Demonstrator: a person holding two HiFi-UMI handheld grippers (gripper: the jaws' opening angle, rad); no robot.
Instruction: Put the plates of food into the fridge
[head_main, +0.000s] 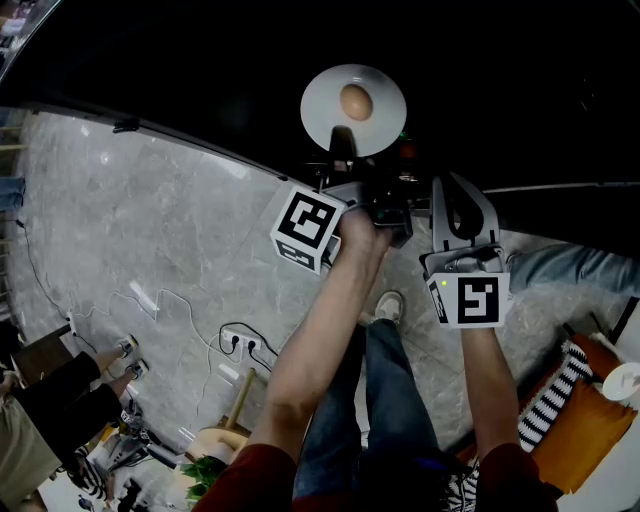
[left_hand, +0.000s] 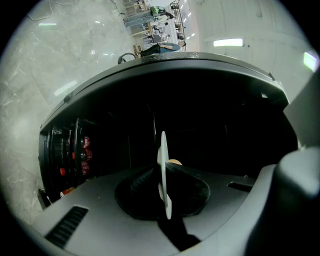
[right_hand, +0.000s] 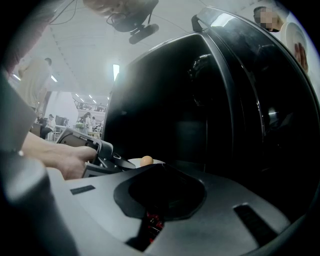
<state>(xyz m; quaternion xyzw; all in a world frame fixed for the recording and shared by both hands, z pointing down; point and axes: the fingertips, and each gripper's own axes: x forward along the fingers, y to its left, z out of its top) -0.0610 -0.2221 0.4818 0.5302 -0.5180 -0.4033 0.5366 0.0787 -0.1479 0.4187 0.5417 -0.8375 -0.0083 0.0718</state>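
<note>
A white plate (head_main: 325, 100) carries a round brown piece of food (head_main: 356, 102). My left gripper (head_main: 340, 142) is shut on the plate's near rim and holds it out level over the dark opening of the fridge (head_main: 200, 60). In the left gripper view the plate (left_hand: 162, 165) stands edge-on between the jaws, with the food (left_hand: 175, 161) just behind it. My right gripper (head_main: 462, 205) hangs to the right of the plate, shut and holding nothing. In the right gripper view the plate (right_hand: 136, 162), the food (right_hand: 146, 160) and the left gripper (right_hand: 102, 157) show at the left.
Red drink cans (left_hand: 85, 150) stand on dark shelves at the left of the fridge. A dark glass door (right_hand: 260, 100) rises on the right. Below me the marble floor (head_main: 150, 230) has a power strip (head_main: 240, 343) and cables. An orange cushion (head_main: 585, 430) lies at the right.
</note>
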